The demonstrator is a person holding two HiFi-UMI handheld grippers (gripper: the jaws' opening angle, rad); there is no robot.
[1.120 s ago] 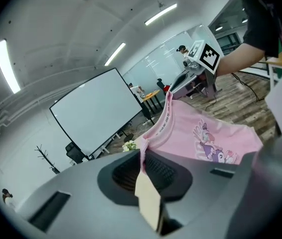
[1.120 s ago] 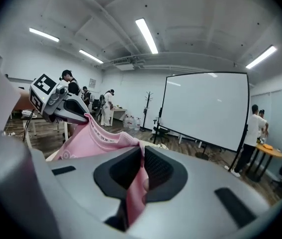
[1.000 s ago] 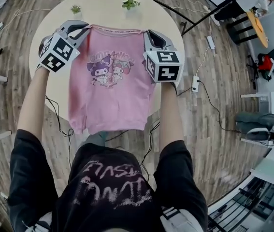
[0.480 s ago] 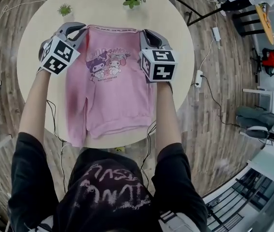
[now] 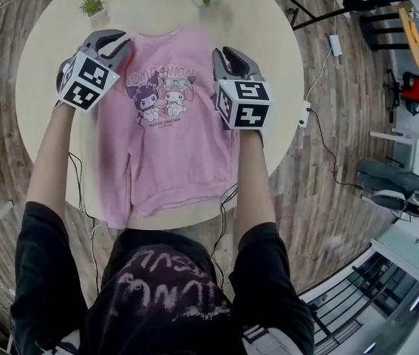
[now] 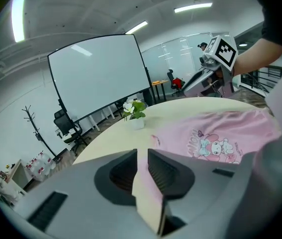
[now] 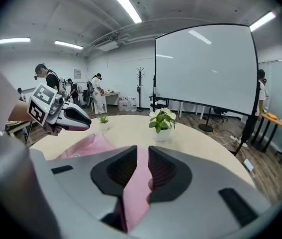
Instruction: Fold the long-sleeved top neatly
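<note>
Partly behind forearm (image 5: 252, 183), pink top's (image 5: 172, 154) edge.

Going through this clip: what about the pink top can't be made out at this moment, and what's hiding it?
- Shoulders of the pink top: head view, under the left gripper and right gripper, whose jaws have just been opening with pink cloth between them.
- Its right sleeve: head view, covered by the right forearm.
- Small lettering under the cartoon print: head view, too small.

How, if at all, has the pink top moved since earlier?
Yes. The pink top sank onto the table; its hem, earlier past the near edge, now lies inside it.
</note>
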